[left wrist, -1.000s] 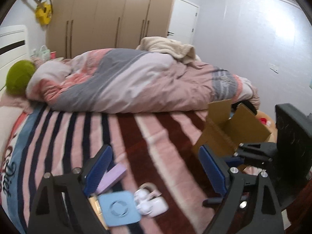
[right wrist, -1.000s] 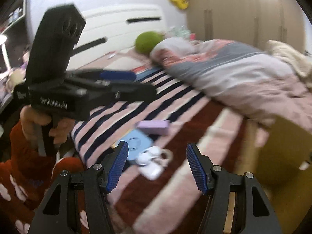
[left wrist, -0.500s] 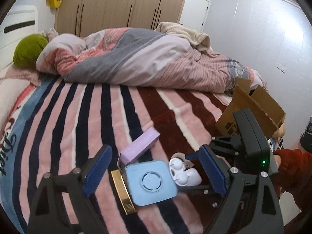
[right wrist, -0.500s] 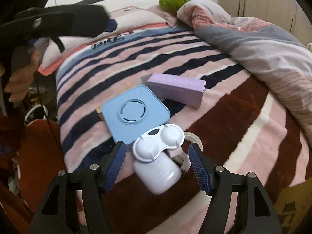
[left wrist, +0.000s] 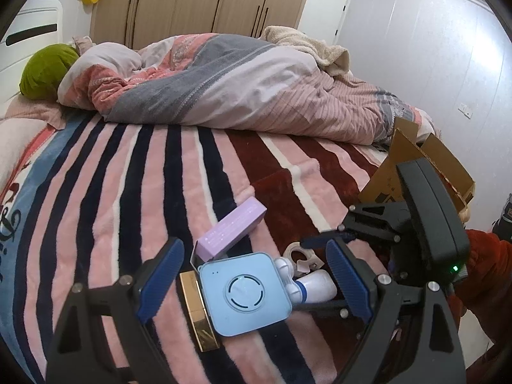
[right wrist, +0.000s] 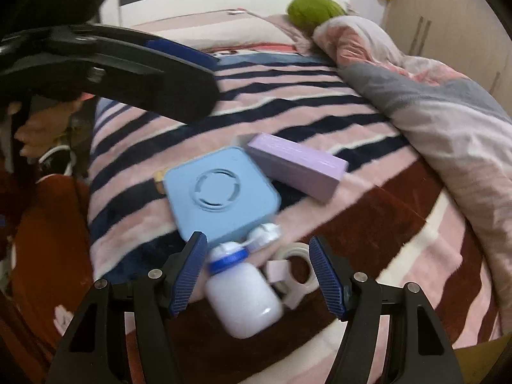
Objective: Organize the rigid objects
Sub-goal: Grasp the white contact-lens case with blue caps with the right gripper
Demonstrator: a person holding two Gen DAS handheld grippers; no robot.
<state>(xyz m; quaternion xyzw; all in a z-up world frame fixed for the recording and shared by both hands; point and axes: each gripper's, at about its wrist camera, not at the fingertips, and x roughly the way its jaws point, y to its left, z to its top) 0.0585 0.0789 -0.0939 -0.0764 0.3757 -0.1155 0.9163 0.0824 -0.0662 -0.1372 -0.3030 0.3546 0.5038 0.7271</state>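
A cluster of small things lies on the striped blanket [left wrist: 128, 192]. It holds a light blue square device [left wrist: 244, 292], a purple box [left wrist: 230, 228], a gold bar [left wrist: 198, 313], a white bottle with a blue collar [right wrist: 243, 294], a white lens case [right wrist: 264, 235] and a tape roll [right wrist: 296, 272]. My left gripper [left wrist: 252, 283] hangs open just above the blue device [right wrist: 220, 192], with the device and gold bar between its fingers. My right gripper [right wrist: 257, 276] is open, and its fingers straddle the bottle and tape roll without pressing on them.
An open cardboard box [left wrist: 412, 166] stands at the bed's right edge, behind the right gripper's body. A rumpled quilt [left wrist: 224, 86] and a green pillow [left wrist: 44, 72] fill the far side. Wardrobes [left wrist: 198, 3] line the back wall. A red sleeve [left wrist: 486, 268] shows at the right.
Both grippers have sunk toward the cluster and now frame it closely. The right gripper has rolled and closed in over the bottle. In the last half second little moved.
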